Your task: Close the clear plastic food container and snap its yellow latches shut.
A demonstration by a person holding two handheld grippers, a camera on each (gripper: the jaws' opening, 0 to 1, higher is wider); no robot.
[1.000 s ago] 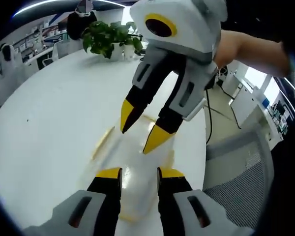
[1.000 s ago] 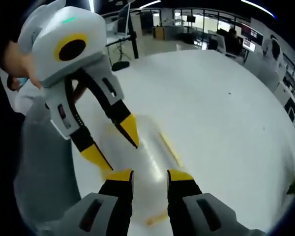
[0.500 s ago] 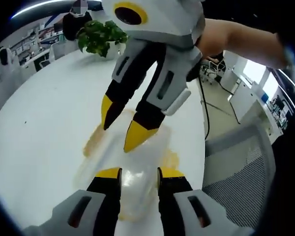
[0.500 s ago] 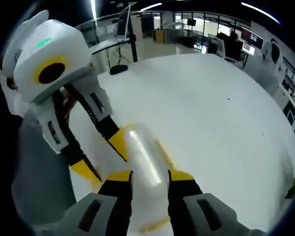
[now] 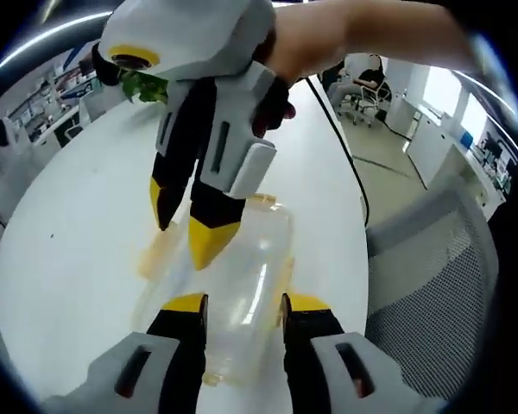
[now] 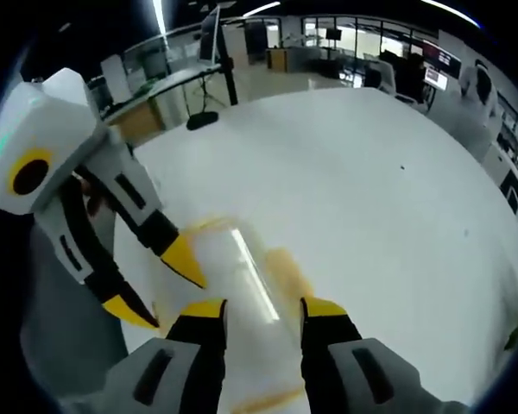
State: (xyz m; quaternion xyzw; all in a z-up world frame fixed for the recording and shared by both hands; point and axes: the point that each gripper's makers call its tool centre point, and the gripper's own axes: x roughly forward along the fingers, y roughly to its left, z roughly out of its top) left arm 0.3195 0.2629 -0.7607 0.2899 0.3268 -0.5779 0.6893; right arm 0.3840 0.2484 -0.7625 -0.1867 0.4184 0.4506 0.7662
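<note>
The clear plastic container [image 5: 246, 259] lies on the white table [image 5: 78, 216], with yellow latches [image 5: 154, 256] along its sides. My left gripper [image 5: 242, 304] is open, its jaws straddling the container's near end. My right gripper [image 5: 186, 226] reaches down from above, open, its yellow tips over the container's left part. In the right gripper view the container [image 6: 242, 276] runs up between the open jaws of the right gripper [image 6: 263, 309], a yellow latch [image 6: 285, 263] on its right side. The left gripper [image 6: 155, 287] enters from the left, tips at the container's left edge.
A potted plant [image 5: 142, 82] stands at the table's far end. A grey mesh chair [image 5: 432, 285] sits off the table's right edge, with a black cable [image 5: 358, 185] hanging by it. Desks and monitors [image 6: 328, 39] stand beyond the table [image 6: 371, 172].
Both grippers have closed in over the container. In the left gripper view the right gripper has shifted left and steepened; in the right gripper view the left gripper has dropped lower left.
</note>
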